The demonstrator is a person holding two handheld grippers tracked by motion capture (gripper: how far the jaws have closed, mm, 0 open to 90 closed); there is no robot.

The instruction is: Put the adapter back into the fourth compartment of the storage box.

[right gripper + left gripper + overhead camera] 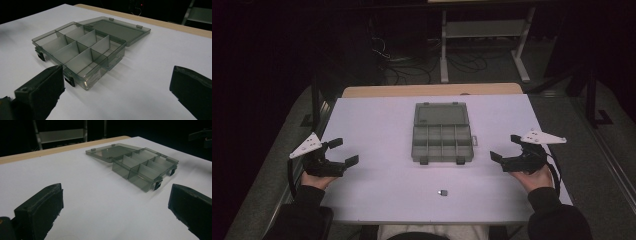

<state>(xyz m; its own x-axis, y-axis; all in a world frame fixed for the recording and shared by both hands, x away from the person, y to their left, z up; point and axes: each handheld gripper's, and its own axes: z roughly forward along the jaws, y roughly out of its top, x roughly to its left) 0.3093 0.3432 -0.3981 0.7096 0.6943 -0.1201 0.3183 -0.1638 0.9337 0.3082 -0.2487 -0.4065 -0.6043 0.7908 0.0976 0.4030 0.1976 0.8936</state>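
Observation:
A smoky grey plastic organiser box [442, 141] lies open in the middle of the white table [382, 125], its lid [441, 114] folded flat toward the far side. Its several compartments look empty in the left gripper view [140, 167] and the right gripper view [80, 50]. A small dark metallic piece [442, 192] rests near the front edge. My left gripper [343, 151] hovers at the table's left side, jaws open and holding nothing. At the right side my right gripper [505, 148] is open and holds nothing as well. Both point inward at the box.
A tan wooden strip [432, 90] borders the table's far edge. Beyond it stand a white metal frame [484, 40] and loose cables [412, 65] on a dark floor. Bare table surface surrounds the box on all sides.

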